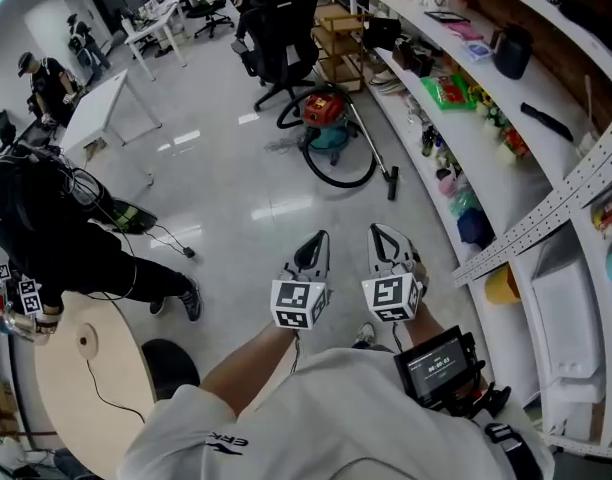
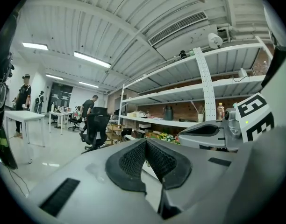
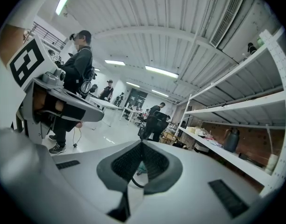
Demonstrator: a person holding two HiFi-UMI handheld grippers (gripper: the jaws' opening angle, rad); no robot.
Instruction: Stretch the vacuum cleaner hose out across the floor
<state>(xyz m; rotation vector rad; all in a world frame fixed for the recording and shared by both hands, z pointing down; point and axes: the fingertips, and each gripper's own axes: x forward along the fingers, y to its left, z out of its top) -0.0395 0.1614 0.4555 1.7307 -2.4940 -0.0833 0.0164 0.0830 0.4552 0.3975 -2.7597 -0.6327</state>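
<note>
With my left tool (image 1: 319, 238) and right tool (image 1: 380, 232) closed and empty, the coiled hose (image 1: 336, 185) may snag the chair (image 1: 281, 30) when I pull it.

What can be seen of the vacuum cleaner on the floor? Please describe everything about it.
The vacuum cleaner is a small canister, red on top and teal below, seemingly plastic. It stands upright on the glossy floor, between the black office chair and the white shelving. Its black hose lies curled in a loop beside it, not stretched out. A thin grey wand slants down to a dark nozzle on the floor.
</note>
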